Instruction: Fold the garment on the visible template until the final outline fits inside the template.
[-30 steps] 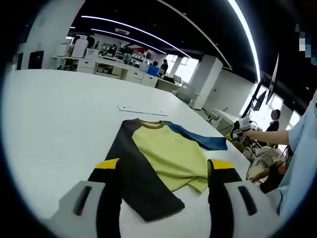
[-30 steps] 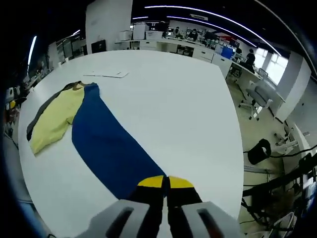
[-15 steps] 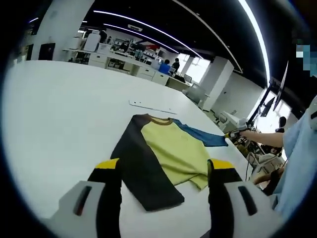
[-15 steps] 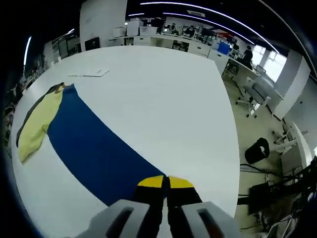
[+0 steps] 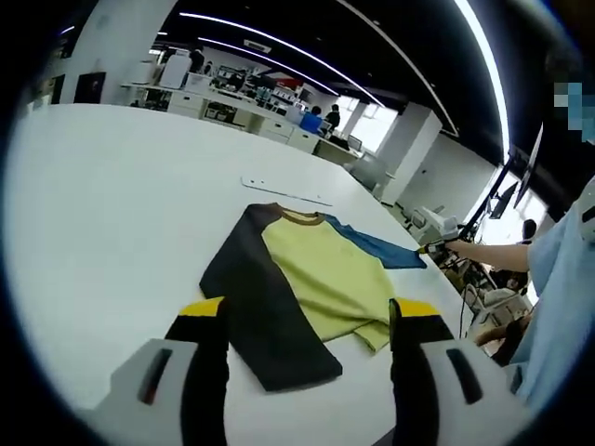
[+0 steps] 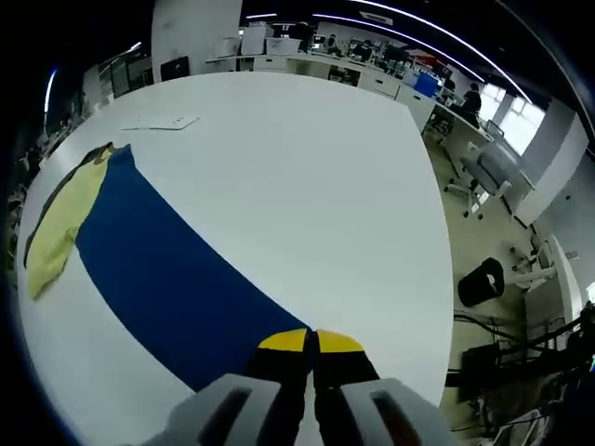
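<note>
— While we hold the blue sleeve (image 6: 177, 279) stretched out from the shirt (image 5: 316, 279), how far along are we?

— Early, we judge. The shirt lies flat and open on the table (image 5: 112, 204), nothing folded yet. We cannot make out a template outline under it; a thin white strip (image 5: 284, 190) lies on the table just beyond the collar, and whether that belongs to the template we cannot tell.

— What are the grippers doing?

— Our right gripper (image 6: 312, 346) has its jaws pressed together on the cuff end of the blue sleeve, drawn well away from the shirt body. Our left gripper (image 5: 307, 321) hangs spread wide and empty near the hem, its yellow-tipped jaws framing the dark sleeve (image 5: 256, 307) and the lower edge.

— And the cloth itself?

— Soft knit, we'd say: a pale yellow body, one long dark sleeve, one long blue sleeve, a brownish ribbed collar. It lies limp and smooth, with few wrinkles. The table is matte white and rounded at its edge.

— What is left?

— Both sleeves in over the body, then the body folded down.
</note>
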